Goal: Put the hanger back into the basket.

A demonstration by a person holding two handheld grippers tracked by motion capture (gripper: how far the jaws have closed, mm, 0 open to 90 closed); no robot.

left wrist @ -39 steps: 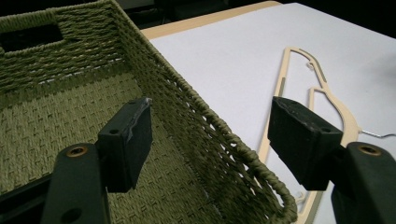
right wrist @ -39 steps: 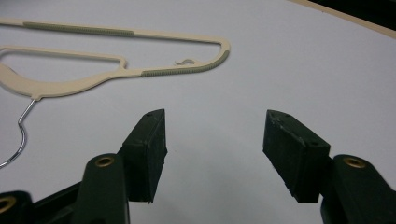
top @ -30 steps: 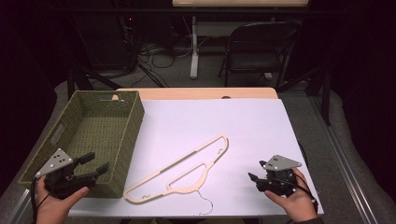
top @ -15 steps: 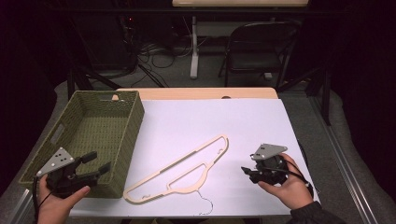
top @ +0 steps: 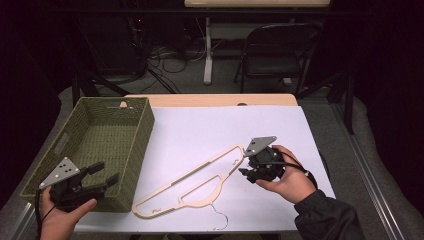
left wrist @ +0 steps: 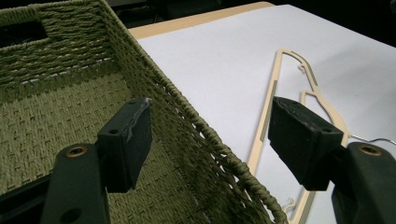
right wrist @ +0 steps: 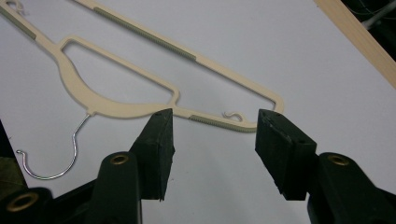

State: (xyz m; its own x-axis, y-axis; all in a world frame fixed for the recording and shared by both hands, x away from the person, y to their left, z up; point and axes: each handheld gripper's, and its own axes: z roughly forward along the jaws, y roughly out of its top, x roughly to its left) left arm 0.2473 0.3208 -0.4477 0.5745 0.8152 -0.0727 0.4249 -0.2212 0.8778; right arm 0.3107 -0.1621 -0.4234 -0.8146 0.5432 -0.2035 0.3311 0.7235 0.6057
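A: Where does the hanger (top: 200, 182) lie?

B: Flat on the white sheet (top: 210, 130) covering the counter (top: 210, 99). It runs diagonally, one end near the front edge beside the basket (top: 100, 145), the other end up toward the middle of the sheet. Cream plastic, with a thin metal hook (top: 218, 216) curling off the near side.

A: And the right hand-held gripper (top: 246, 172)?

B: Held just at the hanger's far end. In the right gripper view the jaws stand apart, and the end of the hanger (right wrist: 224, 122), a ribbed grey strip with a small notch hook, lies on the sheet just ahead of them, in line with the gap. The pads are not on it. The jaws have just been closing slightly, with nothing between them; they read as open.

A: Left hand-held gripper (top: 102, 179)?

B: Low at the near corner of the basket, well apart from the right one. In the left gripper view its jaws are wide apart and straddle the woven basket rim (left wrist: 205, 135) without pressing on it. The hanger (left wrist: 275, 107) lies on the sheet beyond, to the side of the basket. Nothing gripped.
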